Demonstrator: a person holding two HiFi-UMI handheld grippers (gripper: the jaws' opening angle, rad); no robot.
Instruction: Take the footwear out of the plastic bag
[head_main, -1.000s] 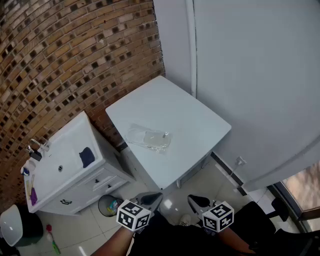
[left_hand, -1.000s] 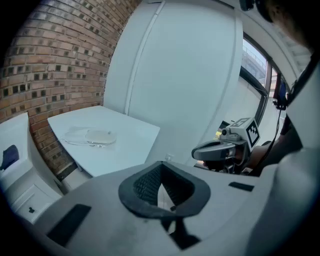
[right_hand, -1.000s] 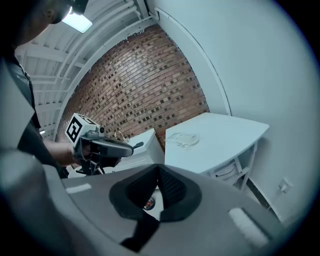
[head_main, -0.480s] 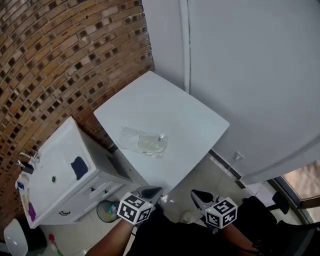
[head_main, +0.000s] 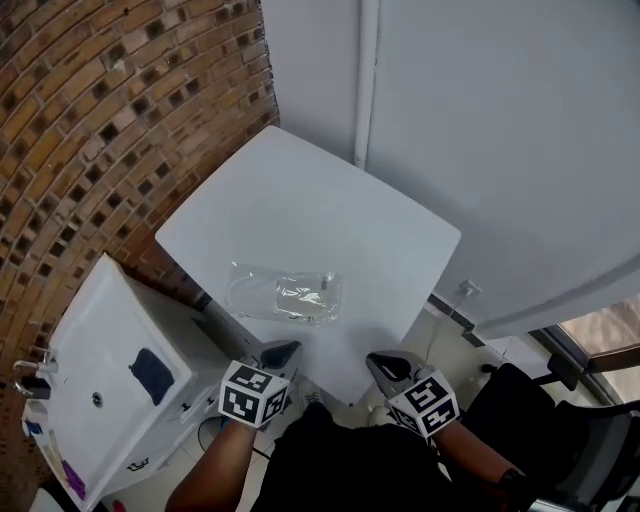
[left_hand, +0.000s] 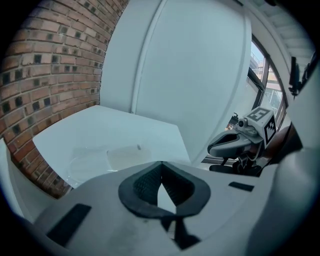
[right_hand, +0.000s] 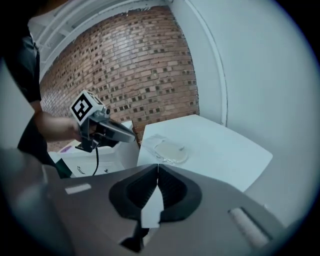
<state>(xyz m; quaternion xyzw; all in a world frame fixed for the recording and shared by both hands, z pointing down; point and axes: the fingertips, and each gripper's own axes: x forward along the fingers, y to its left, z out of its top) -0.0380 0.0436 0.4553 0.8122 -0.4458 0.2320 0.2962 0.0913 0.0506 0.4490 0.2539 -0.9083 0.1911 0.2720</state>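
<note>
A white table (head_main: 330, 210) bears a clear plastic bag (head_main: 285, 296) with pale cream contents, beside a brown brick wall (head_main: 100, 120) speckled with dark squares and a white sink cabinet (head_main: 90, 335) with a navy cloth (head_main: 152, 373) on it.

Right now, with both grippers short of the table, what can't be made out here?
- The footwear in the plastic bag: head view, too small and veiled by crinkled plastic; one piece or a pair, cannot tell.
- The bag's open end: too faint in every view.
- The arms behind the left gripper and right gripper: cut off by the head view's bottom edge.
</note>
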